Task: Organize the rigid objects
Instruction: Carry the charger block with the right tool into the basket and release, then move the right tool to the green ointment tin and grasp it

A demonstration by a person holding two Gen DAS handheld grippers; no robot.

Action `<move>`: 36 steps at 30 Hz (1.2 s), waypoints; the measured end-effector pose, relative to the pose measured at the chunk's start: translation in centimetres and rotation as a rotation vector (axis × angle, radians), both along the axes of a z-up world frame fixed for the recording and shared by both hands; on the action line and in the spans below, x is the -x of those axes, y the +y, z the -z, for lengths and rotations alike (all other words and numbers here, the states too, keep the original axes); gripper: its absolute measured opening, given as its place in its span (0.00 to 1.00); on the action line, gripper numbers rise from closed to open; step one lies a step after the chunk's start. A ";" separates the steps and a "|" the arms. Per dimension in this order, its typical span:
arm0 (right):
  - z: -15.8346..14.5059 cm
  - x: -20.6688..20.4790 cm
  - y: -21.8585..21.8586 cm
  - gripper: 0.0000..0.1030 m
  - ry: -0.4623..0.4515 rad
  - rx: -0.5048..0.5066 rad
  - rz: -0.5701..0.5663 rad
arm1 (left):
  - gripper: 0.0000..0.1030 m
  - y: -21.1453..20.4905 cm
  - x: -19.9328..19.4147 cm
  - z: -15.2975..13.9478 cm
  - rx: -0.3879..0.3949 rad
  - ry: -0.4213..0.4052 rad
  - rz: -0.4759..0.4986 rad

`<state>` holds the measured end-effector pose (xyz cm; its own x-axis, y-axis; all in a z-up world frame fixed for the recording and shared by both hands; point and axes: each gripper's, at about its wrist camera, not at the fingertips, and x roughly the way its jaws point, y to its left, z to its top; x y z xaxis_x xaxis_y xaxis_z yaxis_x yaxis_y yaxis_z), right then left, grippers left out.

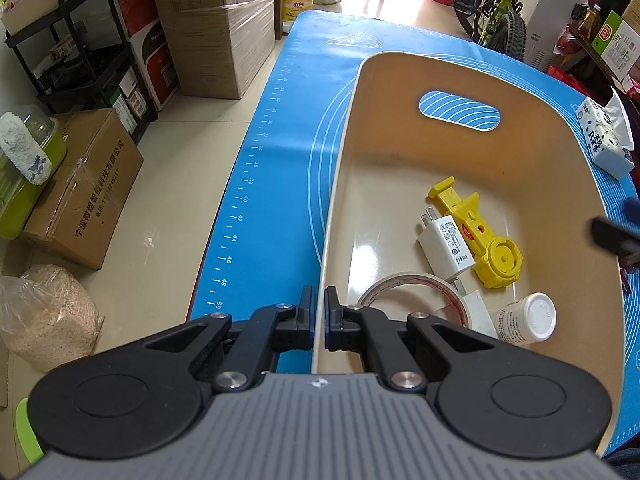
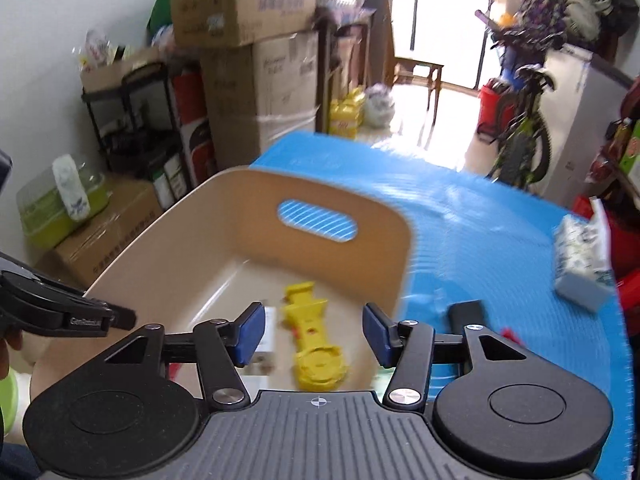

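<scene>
The bin (image 1: pixel 344 184) wall is pinched by the left gripper (image 1: pixel 319 322), jaws narrow. Toy (image 1: pixel 476 236), charger (image 1: pixel 446 246), tape (image 1: pixel 416 294) and bottle (image 1: pixel 526 318) are already inside. The right gripper (image 2: pixel 314 330) is held wide, empty. Next, likely, the black item (image 2: pixel 466 314) on the mat (image 2: pixel 480 232) gets fetched.

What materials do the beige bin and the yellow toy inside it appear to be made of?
Beige bin: probably smooth moulded plastic, since its floor reflects light glossily. Yellow toy: likely hard plastic with a matte finish, judging by its sharp moulded edges and holes.
</scene>
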<state>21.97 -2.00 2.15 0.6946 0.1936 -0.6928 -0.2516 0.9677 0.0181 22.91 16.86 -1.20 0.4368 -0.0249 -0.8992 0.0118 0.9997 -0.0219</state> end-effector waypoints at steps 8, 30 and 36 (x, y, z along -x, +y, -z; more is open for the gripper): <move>-0.9 0.3 -7.4 0.64 -0.040 0.017 0.102 | 0.06 0.0 0.0 0.0 -0.002 0.000 0.001; 9.4 -1.3 -7.8 0.64 0.088 0.070 -0.157 | 0.06 0.0 0.0 0.0 -0.017 0.004 -0.003; 10.7 -2.3 -8.5 0.70 0.106 0.013 -0.138 | 0.06 0.0 0.0 0.0 -0.019 0.003 -0.003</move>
<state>24.26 -10.46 -8.53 0.5853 0.2725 -0.7636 -0.3793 0.9244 0.0392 22.94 16.82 -1.23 0.4338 -0.0065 -0.9010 0.0090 1.0000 -0.0029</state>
